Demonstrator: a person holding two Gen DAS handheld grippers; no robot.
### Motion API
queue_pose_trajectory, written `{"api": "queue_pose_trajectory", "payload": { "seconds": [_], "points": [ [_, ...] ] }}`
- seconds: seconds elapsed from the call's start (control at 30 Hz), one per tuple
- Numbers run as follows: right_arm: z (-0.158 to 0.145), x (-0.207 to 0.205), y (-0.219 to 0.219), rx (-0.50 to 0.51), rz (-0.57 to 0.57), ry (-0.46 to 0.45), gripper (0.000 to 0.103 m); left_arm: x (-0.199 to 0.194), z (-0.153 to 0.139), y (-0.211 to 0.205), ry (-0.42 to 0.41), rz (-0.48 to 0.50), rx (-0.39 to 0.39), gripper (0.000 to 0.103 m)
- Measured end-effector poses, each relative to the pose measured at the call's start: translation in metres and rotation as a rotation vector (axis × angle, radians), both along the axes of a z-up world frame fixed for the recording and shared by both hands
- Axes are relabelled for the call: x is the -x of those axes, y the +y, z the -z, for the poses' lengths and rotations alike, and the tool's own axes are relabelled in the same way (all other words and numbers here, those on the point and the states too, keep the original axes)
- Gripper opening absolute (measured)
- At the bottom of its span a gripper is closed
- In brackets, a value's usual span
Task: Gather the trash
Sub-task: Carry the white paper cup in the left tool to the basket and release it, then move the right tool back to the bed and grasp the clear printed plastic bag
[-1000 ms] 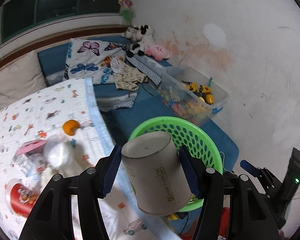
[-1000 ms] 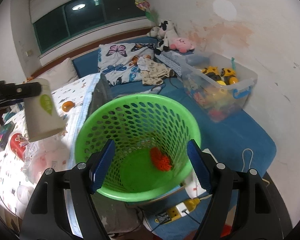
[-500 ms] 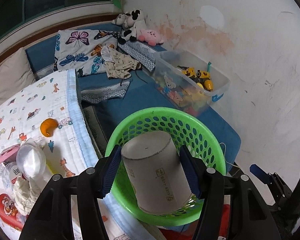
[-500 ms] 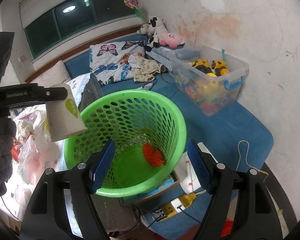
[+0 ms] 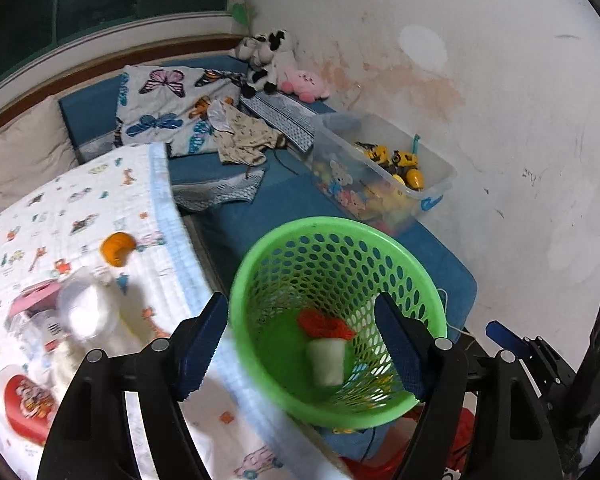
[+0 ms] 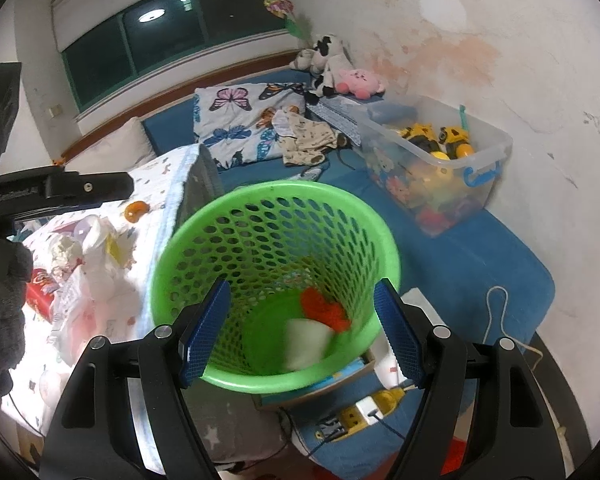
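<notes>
A green perforated basket [image 5: 340, 228] stands beside the bed; it also shows in the right wrist view [image 6: 276, 196]. A white paper cup [image 5: 326, 362] lies inside it next to a red-orange scrap [image 5: 324, 322]; the cup is blurred in the right wrist view [image 6: 306, 342]. My left gripper [image 5: 302, 346] is open and empty above the basket. My right gripper [image 6: 302, 332] is open and empty over the basket's near rim. More trash lies on the bed: a clear plastic lid [image 5: 82, 308], a red wrapper [image 5: 26, 400] and an orange peel [image 5: 117, 247].
The bed has a printed white quilt [image 5: 60, 216]. A clear bin of toys [image 5: 384, 176] sits on the blue mat [image 5: 260, 208] by the wall. A power strip [image 6: 364, 408] and cables lie on the floor below the basket. Pillows and plush toys are at the back.
My left gripper opened and let go of the paper cup, which fell into the basket. The left gripper's jaws now stand wide apart. The right gripper stayed open over the basket.
</notes>
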State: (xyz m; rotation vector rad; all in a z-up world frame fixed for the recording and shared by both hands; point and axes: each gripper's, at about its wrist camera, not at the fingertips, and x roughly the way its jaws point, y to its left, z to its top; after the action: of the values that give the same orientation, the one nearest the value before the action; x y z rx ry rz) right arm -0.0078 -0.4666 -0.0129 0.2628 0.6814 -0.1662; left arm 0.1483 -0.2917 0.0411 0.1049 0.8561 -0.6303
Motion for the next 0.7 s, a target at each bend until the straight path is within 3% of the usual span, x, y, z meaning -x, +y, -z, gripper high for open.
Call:
{"api": "queue_pose_trajectory", "payload": {
  "seconds": [0.3,0.7],
  "points": [
    [-0.014,-0.009,0.039,-0.003,-0.090,-0.023,0.075,0.020,-0.018,0.070,-0.082,-0.091,0.006,0.073],
    [-0.019,-0.030,0.103,-0.012,-0.235,-0.032,0.075,0.029,-0.019,0.168,-0.108,-0.256,0.003,0.073]
  ]
}}
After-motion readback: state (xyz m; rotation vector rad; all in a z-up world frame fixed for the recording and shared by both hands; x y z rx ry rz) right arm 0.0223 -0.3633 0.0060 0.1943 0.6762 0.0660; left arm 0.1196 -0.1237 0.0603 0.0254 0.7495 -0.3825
